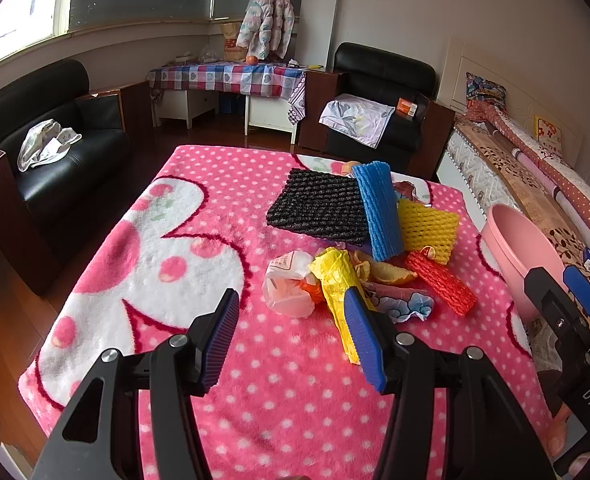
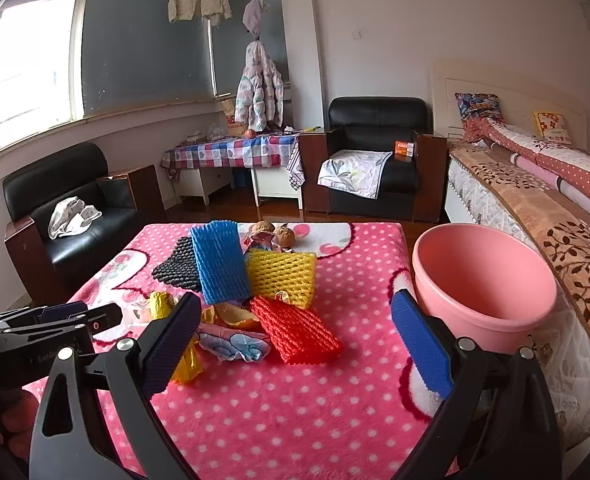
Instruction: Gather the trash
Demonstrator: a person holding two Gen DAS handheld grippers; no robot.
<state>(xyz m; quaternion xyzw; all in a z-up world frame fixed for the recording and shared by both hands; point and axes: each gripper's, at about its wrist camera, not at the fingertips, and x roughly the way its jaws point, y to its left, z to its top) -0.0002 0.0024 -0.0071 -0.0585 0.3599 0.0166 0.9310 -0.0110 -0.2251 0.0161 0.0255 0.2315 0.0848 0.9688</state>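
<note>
A heap of trash lies on the pink dotted blanket (image 1: pixel 279 400): black foam net (image 1: pixel 319 208), blue foam net (image 1: pixel 379 208), yellow foam net (image 1: pixel 427 228), red foam net (image 1: pixel 441 282), orange peel (image 1: pixel 387 272), a yellow wrapper (image 1: pixel 335 280) and a white plastic bag (image 1: pixel 287 288). My left gripper (image 1: pixel 291 340) is open and empty just in front of the bag and wrapper. My right gripper (image 2: pixel 295 336) is open and empty, near the red net (image 2: pixel 295 332). A pink bucket (image 2: pixel 483 284) stands at the right, empty.
A bed (image 2: pixel 535 208) runs along the right beside the bucket. Black armchairs (image 1: pixel 47 160) (image 2: pixel 375 156) and a table with a checked cloth (image 2: pixel 231 152) stand behind. Two brown husks (image 2: pixel 275 232) lie at the blanket's far edge.
</note>
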